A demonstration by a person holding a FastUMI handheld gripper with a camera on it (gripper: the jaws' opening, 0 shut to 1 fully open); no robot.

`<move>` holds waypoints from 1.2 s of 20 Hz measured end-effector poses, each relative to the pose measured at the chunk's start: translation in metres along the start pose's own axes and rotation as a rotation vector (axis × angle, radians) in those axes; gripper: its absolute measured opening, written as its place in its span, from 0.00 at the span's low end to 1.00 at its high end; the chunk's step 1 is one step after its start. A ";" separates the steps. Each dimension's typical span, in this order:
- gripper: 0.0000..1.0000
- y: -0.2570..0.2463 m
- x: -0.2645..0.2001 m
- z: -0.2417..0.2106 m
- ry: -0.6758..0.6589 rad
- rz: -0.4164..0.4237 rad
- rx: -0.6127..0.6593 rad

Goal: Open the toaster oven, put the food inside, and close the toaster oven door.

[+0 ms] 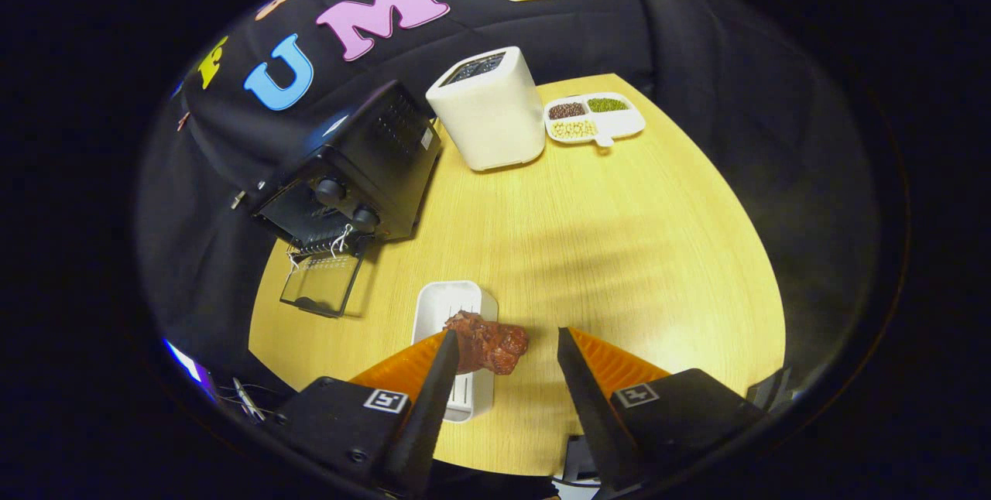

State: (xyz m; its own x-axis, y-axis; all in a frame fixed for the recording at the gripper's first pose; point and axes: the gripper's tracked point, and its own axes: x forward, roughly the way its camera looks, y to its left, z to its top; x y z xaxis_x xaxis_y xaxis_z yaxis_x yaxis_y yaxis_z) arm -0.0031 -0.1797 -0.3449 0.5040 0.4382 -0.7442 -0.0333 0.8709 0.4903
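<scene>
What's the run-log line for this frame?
oven: door down, open | meat: over white tray, against one finger | gripper: open, not clamped | stage: pickup, insert pending

Light is falling from overhead onto the table (619,252), leaving the pale wood bright and evenly lit, while soft grey shadows are stretching across it just ahead of the gripper (502,345). The surroundings beyond the table are sinking into darkness. Fisheye distortion is bending the table's edges into curves, and the gripper's fingers, standing apart, are looking slightly soft.
</scene>
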 end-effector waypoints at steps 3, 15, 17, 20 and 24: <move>0.72 0.009 0.013 -0.005 0.063 0.104 0.077; 0.14 0.045 -0.020 0.028 -0.022 0.332 0.187; 0.14 0.061 -0.035 0.039 -0.089 0.318 0.097; 0.14 0.110 -0.058 0.041 -0.160 0.313 -0.066; 0.14 0.189 -0.064 0.031 -0.198 0.364 -0.107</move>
State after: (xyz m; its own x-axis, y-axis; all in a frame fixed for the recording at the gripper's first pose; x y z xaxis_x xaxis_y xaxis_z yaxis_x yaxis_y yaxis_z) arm -0.0149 -0.0499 -0.1902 0.5986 0.6791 -0.4248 -0.3233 0.6900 0.6475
